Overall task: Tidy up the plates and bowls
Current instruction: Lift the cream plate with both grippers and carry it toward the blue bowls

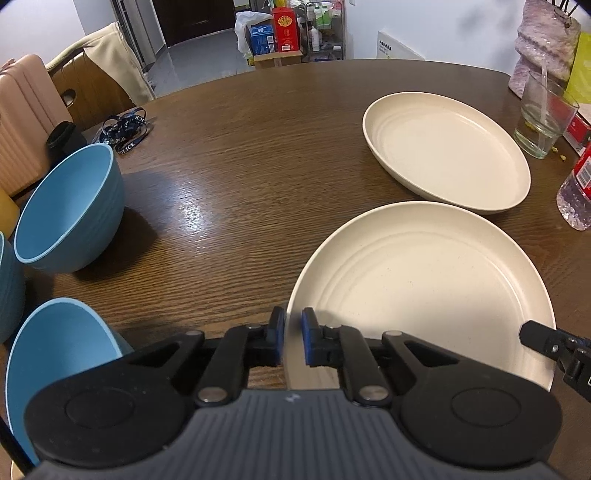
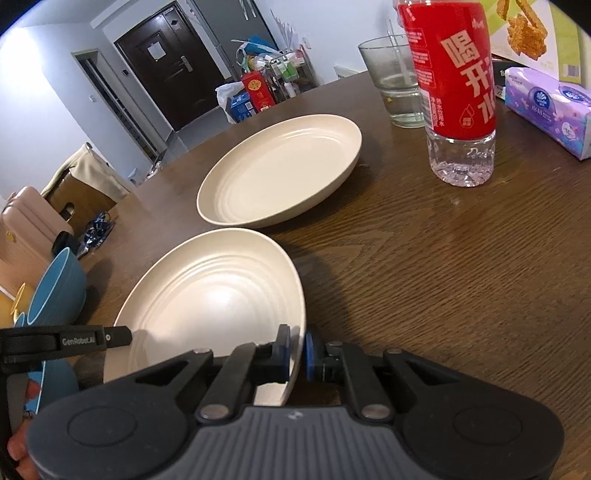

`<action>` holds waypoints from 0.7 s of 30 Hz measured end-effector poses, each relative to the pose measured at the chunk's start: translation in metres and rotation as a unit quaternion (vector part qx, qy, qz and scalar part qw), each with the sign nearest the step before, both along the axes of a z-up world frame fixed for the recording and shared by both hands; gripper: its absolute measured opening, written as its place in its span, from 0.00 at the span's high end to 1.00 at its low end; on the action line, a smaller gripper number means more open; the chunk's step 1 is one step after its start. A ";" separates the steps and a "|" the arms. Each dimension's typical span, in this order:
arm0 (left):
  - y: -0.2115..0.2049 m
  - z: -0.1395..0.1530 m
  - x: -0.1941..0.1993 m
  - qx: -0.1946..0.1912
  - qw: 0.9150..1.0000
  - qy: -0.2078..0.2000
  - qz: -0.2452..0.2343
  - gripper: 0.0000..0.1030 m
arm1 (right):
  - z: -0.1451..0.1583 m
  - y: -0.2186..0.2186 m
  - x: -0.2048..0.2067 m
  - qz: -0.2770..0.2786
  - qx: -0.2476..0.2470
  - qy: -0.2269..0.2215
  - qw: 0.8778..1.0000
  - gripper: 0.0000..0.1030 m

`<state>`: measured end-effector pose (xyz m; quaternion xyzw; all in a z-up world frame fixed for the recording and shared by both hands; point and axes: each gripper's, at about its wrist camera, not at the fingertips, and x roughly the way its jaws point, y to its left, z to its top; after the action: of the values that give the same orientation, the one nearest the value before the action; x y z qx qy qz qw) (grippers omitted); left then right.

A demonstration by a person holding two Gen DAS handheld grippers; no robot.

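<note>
My left gripper (image 1: 293, 341) and right gripper (image 2: 297, 352) each pinch opposite rims of the near plate (image 1: 424, 280), housings hiding its near edge.

glossy grained wood table (image 1: 240, 177); matt cream plate (image 1: 424, 280); clear glass tumbler (image 1: 546, 114).

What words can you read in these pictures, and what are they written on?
"POLICE": dark blue strap on the table.
"GenRobot.AI": left gripper finger, seen from the right wrist.
"喝开水": red label of the water bottle.
Tissue pack and red box: print too small to read.
</note>
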<state>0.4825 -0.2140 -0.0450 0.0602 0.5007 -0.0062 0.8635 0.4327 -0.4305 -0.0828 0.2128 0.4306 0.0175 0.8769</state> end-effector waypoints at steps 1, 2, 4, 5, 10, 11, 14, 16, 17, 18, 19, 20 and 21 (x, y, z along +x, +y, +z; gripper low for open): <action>-0.001 0.001 -0.002 0.000 1.000 0.000 0.000 0.89 | 0.001 0.000 -0.001 -0.001 0.000 -0.001 1.000 0.93; -0.002 0.002 -0.002 0.000 1.000 -0.001 0.000 0.89 | 0.002 0.000 -0.002 -0.001 0.000 -0.001 1.000 0.93; -0.001 0.003 -0.004 0.000 1.000 -0.002 -0.001 0.89 | 0.003 0.000 -0.003 -0.002 0.000 -0.002 1.000 0.93; -0.002 0.004 -0.005 -0.001 1.000 -0.003 -0.001 0.89 | 0.004 0.000 -0.004 -0.002 0.000 -0.002 1.000 0.93; -0.001 0.009 -0.010 -0.005 1.000 -0.006 -0.002 0.89 | 0.008 -0.001 -0.009 -0.004 -0.001 -0.004 1.000 0.93; -0.001 0.010 -0.012 -0.005 1.000 -0.006 -0.002 0.89 | 0.009 -0.001 -0.010 -0.004 -0.001 -0.004 1.000 0.93; 0.000 0.013 -0.015 -0.007 1.000 -0.010 -0.003 0.89 | 0.013 -0.002 -0.014 -0.005 -0.002 -0.007 1.000 0.93; 0.000 0.016 -0.018 -0.008 1.000 -0.012 -0.004 0.89 | 0.016 -0.002 -0.017 -0.007 -0.001 -0.008 1.000 0.93; -0.001 0.017 -0.020 -0.008 1.000 -0.013 -0.004 0.89 | 0.017 -0.002 -0.019 -0.008 -0.001 -0.009 1.000 0.93; -0.001 0.018 -0.022 -0.009 1.000 -0.013 -0.005 0.89 | 0.018 -0.003 -0.022 -0.009 -0.001 -0.010 1.000 0.93; -0.001 0.019 -0.024 -0.010 1.000 -0.014 -0.005 0.89 | 0.019 -0.003 -0.023 -0.010 -0.001 -0.011 1.000 0.93; 0.000 0.020 -0.026 -0.010 1.000 -0.015 -0.006 0.89 | 0.021 -0.003 -0.025 -0.011 -0.001 -0.012 1.000 0.93; 0.000 0.022 -0.028 -0.011 1.000 -0.017 -0.006 0.89 | 0.022 -0.003 -0.028 -0.011 -0.001 -0.012 1.000 0.93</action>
<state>0.4542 -0.2136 -0.0231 0.0534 0.4859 -0.0158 0.8722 0.4051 -0.4332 -0.0606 0.2164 0.4175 0.0098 0.8825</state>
